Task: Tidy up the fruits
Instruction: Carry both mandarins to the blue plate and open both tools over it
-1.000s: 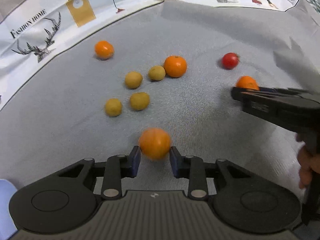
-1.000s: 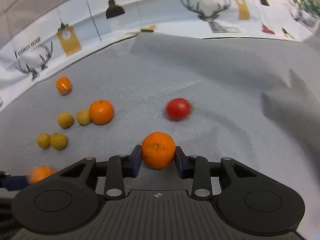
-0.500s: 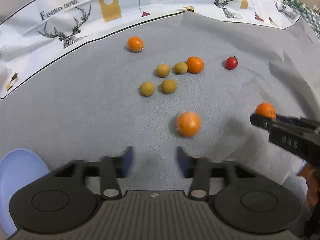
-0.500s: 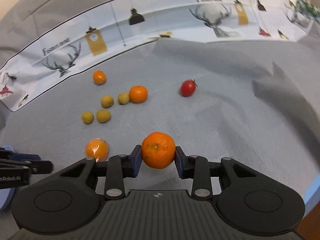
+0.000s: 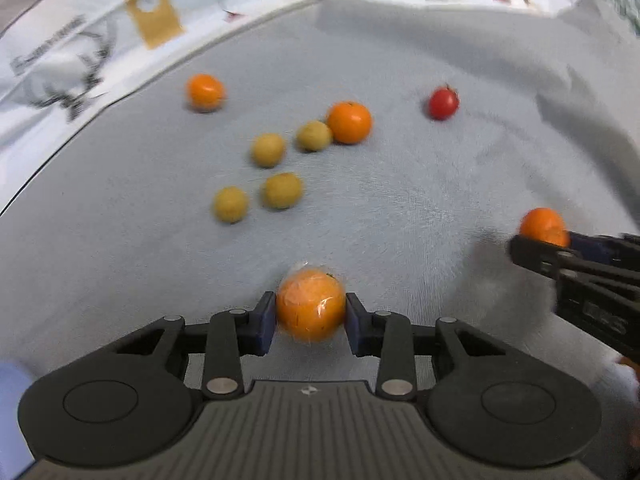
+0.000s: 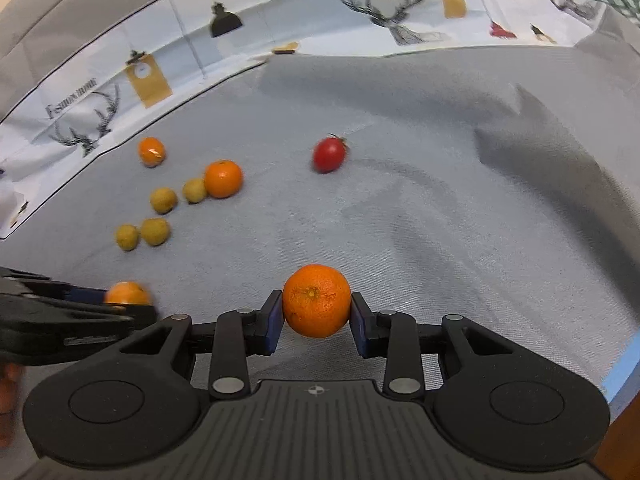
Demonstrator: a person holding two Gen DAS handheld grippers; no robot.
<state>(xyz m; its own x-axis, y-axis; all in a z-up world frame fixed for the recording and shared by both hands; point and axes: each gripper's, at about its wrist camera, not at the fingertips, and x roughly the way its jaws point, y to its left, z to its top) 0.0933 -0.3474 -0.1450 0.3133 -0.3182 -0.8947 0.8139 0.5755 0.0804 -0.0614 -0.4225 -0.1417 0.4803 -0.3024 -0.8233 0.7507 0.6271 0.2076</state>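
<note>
My left gripper (image 5: pixel 311 316) has its pads on both sides of a plastic-wrapped orange (image 5: pixel 311 309) low over the grey cloth. My right gripper (image 6: pixel 317 315) is shut on an orange (image 6: pixel 317 300) and holds it above the cloth; it also shows at the right of the left wrist view (image 5: pixel 543 226). On the cloth lie two more oranges (image 5: pixel 349 122) (image 5: pixel 205 91), several small yellow-green fruits (image 5: pixel 281 190) and a red tomato (image 5: pixel 443 103).
A white printed cloth with deer and lamp pictures (image 6: pixel 400 20) borders the grey cloth at the back. A pale blue plate edge (image 5: pixel 12 408) shows at the lower left of the left wrist view. A blue edge (image 6: pixel 624 364) shows at the right.
The left gripper, open and drawn back from the wrapped orange half a second ago, has come forward and closed around it. The right gripper has kept its orange and moved slightly.
</note>
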